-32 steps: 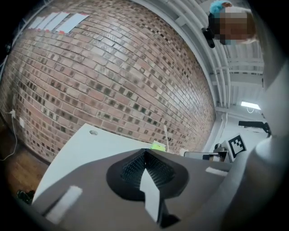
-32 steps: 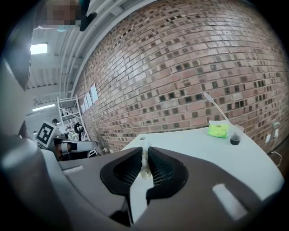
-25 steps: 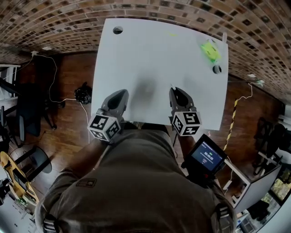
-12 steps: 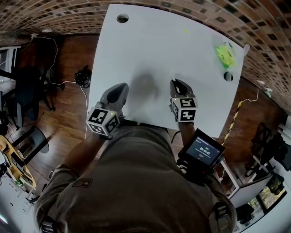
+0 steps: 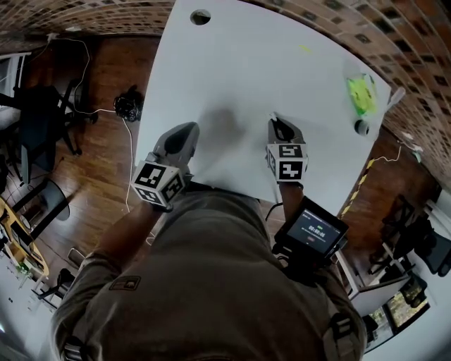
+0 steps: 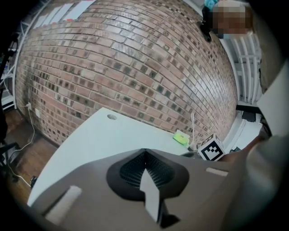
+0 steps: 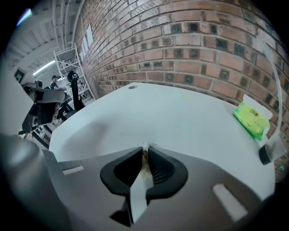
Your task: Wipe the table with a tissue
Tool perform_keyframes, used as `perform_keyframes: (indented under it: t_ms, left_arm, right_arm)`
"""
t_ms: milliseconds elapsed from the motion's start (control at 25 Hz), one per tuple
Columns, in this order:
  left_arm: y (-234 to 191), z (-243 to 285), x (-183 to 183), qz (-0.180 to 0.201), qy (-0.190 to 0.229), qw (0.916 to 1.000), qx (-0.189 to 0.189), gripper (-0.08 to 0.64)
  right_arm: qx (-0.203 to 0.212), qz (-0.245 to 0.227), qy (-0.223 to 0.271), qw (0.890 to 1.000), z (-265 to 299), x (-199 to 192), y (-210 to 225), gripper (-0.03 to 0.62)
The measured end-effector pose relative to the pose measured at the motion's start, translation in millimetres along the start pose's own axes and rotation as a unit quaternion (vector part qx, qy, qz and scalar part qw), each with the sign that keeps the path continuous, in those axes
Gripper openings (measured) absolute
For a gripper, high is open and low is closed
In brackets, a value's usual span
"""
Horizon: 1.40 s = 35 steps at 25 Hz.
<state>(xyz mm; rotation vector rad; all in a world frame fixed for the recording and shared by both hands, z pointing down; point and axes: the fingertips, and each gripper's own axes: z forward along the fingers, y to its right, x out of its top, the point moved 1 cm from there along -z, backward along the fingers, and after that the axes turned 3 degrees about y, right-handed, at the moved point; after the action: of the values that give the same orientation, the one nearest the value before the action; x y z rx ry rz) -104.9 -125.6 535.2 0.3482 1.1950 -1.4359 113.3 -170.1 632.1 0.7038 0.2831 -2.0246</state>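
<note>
**Two grippers held low over the near edge of a white table**

The left gripper (image 6: 144,152) has its jaws pressed together with nothing between them. It sits beside the right gripper, level with it, and both point away from the person across the table (image 5: 239,63).

The right gripper (image 7: 145,152) has its jaws drawn almost together on a thin pale sliver, the scrap of tissue (image 7: 144,158). It is tinged tan and pokes out just past the tips. It is too small to identify with certainty. A few dark specks lie on the table surface just ahead of these jaws.

The green tissue pack (image 5: 361,95) lies well ahead of the right gripper and off to its right, near the far right corner of the table. A round hole (image 5: 361,127) in the tabletop is just beside the pack, on its near side. A second hole (image 5: 200,16) lies far ahead of the left gripper.

A small lit screen (image 5: 313,231) sits behind the right gripper, at the person's side. A brick wall (image 7: 203,40) stands beyond the table.
</note>
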Motion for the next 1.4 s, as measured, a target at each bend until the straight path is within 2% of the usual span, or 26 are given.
perform_keyframes:
  t_ms: [200,600,720,1000,1120,1240,1400]
  left_arm:
    - [-11.1,-5.9,3.4,-0.006,0.006,0.9999,0.014,0.002]
    - [-18.5,-11.4,10.6,-0.006,0.009,0.9997,0.020,0.002]
    - [-17.5,-9.3,11.6,-0.004,0.007,0.9998,0.016,0.002]
    - [-14.3,-0.8,14.6,-0.002,0.009,0.9999,0.005,0.002]
    - [-16.5,-1.7,15.2,-0.004,0.010,0.9999,0.007,0.002]
    - [-20.8,-6.1,15.4,-0.006,0.012,0.9998,0.015,0.002]
    - [-25.5,-11.2,16.0,-0.010,0.016,0.9995,0.027,0.002]
  right_arm:
    - [0.014,-0.020,-0.008,1.000,5.2,9.3,-11.4,0.049]
    - [0.082,-0.049,-0.007,0.995,16.8,23.4,-69.2,0.049]
    - [0.073,-0.042,-0.008,0.996,15.3,22.5,-60.9,0.049]
    - [0.009,-0.007,-0.011,1.000,9.1,17.8,-2.1,0.049]
    - [-0.007,-0.001,-0.014,1.000,8.9,19.2,10.6,0.049]
    - [-0.003,-0.014,-0.014,1.000,11.5,22.8,3.1,0.049]
    - [0.024,-0.032,-0.011,0.999,18.7,29.0,-20.0,0.049]
